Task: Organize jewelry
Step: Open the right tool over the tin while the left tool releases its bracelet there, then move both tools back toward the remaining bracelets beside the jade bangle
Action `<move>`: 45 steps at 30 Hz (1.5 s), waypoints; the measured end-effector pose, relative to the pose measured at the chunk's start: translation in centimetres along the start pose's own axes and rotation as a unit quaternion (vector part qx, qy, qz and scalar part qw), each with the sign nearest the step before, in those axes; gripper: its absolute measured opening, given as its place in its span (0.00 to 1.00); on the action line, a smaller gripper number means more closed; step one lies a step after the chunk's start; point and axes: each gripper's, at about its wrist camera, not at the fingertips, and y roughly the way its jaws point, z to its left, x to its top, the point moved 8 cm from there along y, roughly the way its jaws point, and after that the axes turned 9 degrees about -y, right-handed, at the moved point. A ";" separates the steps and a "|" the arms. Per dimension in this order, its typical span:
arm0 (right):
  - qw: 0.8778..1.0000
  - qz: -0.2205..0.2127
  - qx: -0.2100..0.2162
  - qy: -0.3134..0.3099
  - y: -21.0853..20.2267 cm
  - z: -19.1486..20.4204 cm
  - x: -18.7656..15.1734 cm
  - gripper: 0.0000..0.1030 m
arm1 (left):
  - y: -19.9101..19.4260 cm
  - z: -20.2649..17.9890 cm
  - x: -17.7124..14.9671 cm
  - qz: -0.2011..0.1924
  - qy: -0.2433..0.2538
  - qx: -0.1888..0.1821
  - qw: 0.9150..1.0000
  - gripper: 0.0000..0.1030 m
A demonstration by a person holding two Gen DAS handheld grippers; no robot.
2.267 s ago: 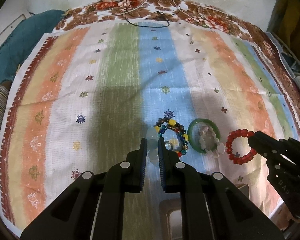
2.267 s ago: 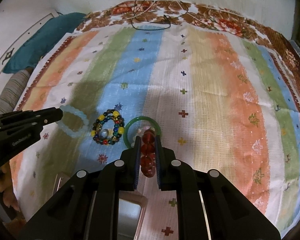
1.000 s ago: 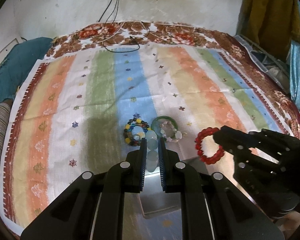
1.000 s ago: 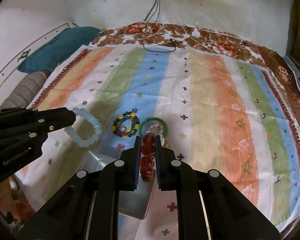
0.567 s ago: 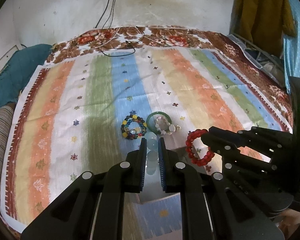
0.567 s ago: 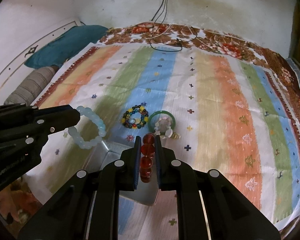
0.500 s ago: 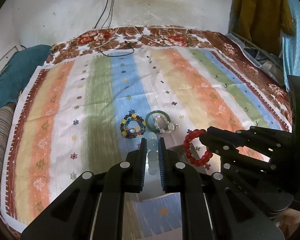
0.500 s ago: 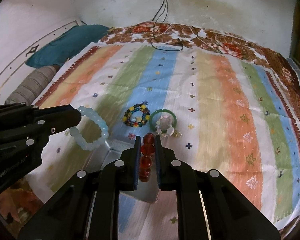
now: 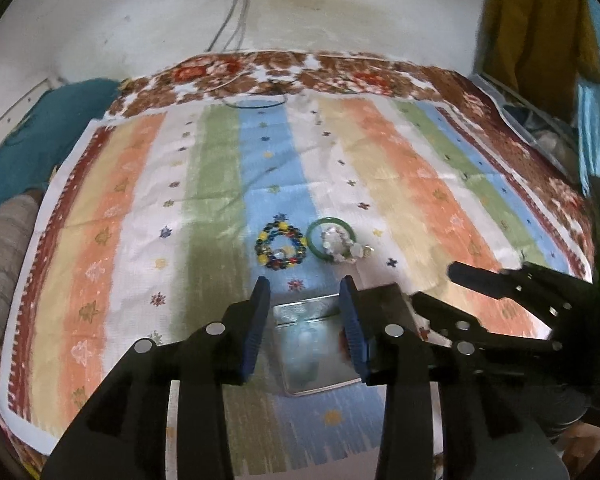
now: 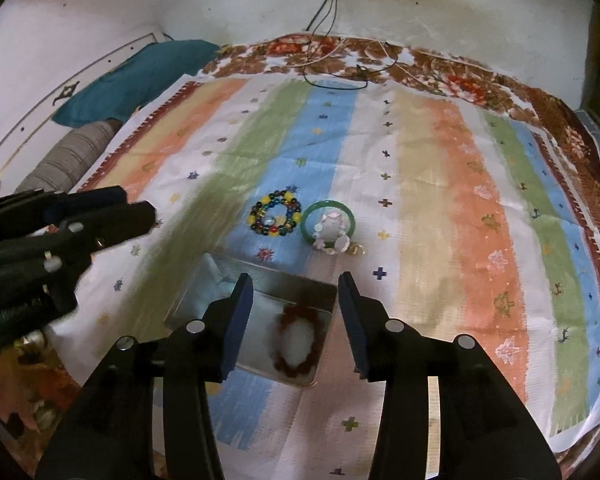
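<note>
A shiny metal tray [image 9: 296,312] [image 10: 268,284] lies on the striped cloth near its front edge. A pale blue bead bracelet [image 9: 306,350] lies blurred in the tray. A red bead bracelet [image 10: 296,340] lies in the tray too. My left gripper [image 9: 304,300] is open above the tray. My right gripper [image 10: 296,300] is open above the red bracelet. A multicoloured bead bracelet [image 9: 280,246] [image 10: 276,218] and a green bangle [image 9: 331,238] [image 10: 329,222] with a pale charm bracelet [image 9: 340,246] [image 10: 332,236] lie on the cloth beyond the tray.
The striped cloth [image 9: 400,168] [image 10: 440,184] covers a bed. A teal pillow [image 10: 136,76] and a striped bolster [image 10: 64,160] lie at the left. Cables [image 10: 340,68] trail from a wall socket at the far edge. Yellow clothing [image 9: 540,32] hangs at the right.
Both grippers have opened. The pale blue bracelet has dropped from the left gripper and the red bracelet from the right gripper into the tray.
</note>
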 end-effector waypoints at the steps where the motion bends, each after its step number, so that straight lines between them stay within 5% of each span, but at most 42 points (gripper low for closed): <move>1: 1.000 0.003 -0.002 0.002 0.1 -0.2 0.0 0.43 | 0.2 0.4 0.1 0.002 -0.008 0.002 1.000 0.37; 9: 0.999 0.020 -0.011 0.032 1.5 -2.5 0.5 0.55 | 2.8 3.3 0.7 0.041 -0.083 -0.004 0.996 0.50; 19: 0.998 0.045 -0.009 0.041 3.5 -3.6 0.8 0.67 | 6.0 3.6 1.3 0.069 -0.082 0.000 0.994 0.57; 29: 0.996 0.069 -0.010 0.052 5.8 -4.5 1.2 0.67 | 9.4 5.2 1.9 0.100 -0.117 0.005 0.988 0.61; 45: 0.993 0.100 -0.017 0.063 10.0 -6.2 2.0 0.67 | 14.1 4.8 2.2 0.140 -0.108 0.009 0.984 0.60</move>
